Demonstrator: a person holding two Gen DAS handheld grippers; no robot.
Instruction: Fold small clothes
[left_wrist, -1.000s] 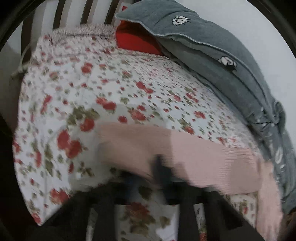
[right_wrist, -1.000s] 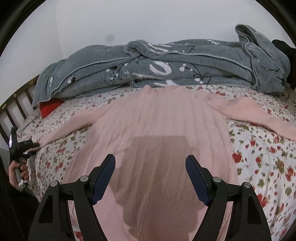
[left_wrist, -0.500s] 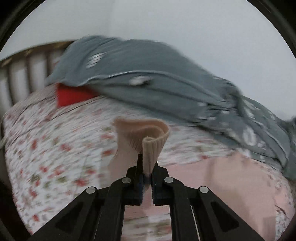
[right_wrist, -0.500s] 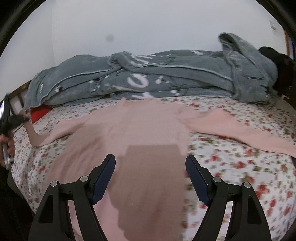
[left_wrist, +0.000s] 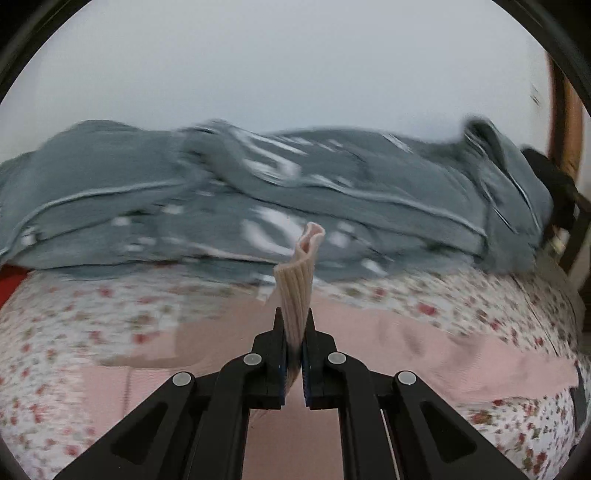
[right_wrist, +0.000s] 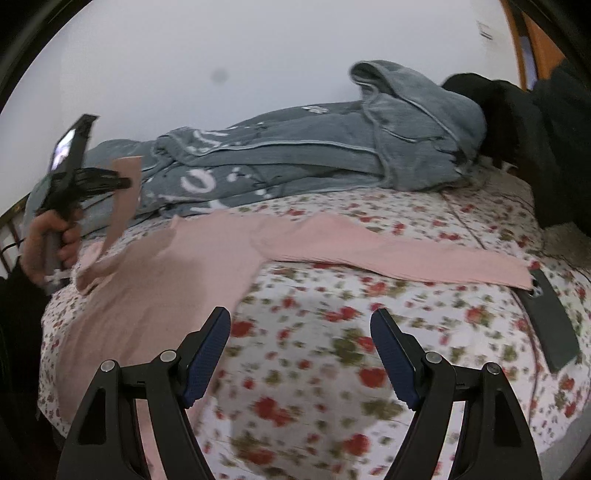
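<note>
Gripper (left_wrist: 294, 345) above floral bedsheet (left_wrist: 74, 314)

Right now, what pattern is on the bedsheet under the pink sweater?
The bedsheet is white with small red roses and green leaves, clearest in the right wrist view.

Pink sweater (right_wrist: 177, 266) on floral bedsheet (right_wrist: 332, 332), sleeve cuff (right_wrist: 127, 184) in left gripper (right_wrist: 123, 182).

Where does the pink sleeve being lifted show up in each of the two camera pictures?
Left wrist view: the sleeve cuff stands bottom centre, pinched in the left gripper.
Right wrist view: the same sleeve hangs at the far left from that gripper.
Shared landmark: the grey blanket along the back of the bed.
</note>
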